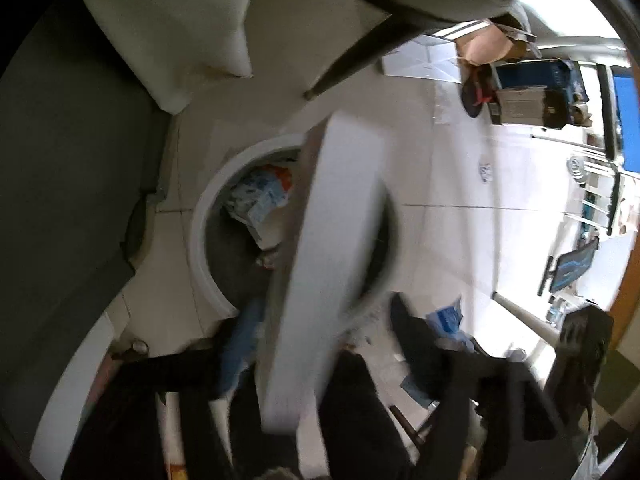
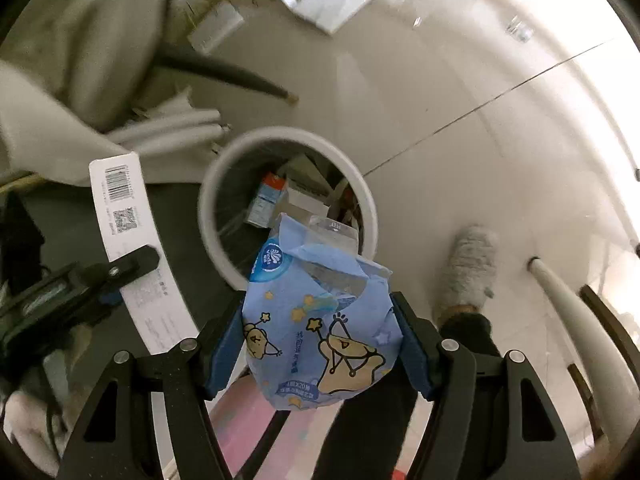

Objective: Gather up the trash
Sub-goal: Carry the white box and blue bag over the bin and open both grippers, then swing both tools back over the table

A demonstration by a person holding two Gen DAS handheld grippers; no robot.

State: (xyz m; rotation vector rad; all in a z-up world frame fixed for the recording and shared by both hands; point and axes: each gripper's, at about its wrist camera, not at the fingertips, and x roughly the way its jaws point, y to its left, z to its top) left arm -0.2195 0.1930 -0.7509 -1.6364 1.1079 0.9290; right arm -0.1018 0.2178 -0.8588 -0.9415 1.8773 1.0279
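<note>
The right gripper (image 2: 320, 340) clamps a crumpled blue tissue wrapper (image 2: 320, 320) above the near rim of the white trash bin (image 2: 208, 216), which holds cartons. The left gripper (image 2: 120, 276) grips a long white box (image 2: 132, 256) beside the bin; a chair leg (image 2: 224, 70) and a slippered foot (image 2: 472, 268) flank it on the floor.

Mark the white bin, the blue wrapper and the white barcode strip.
white bin (image 2: 362, 184), right wrist view, on its rim's right side.
blue wrapper (image 2: 320, 320), right wrist view, on its printed middle.
white barcode strip (image 2: 120, 196), right wrist view, near its barcoded upper end.
</note>
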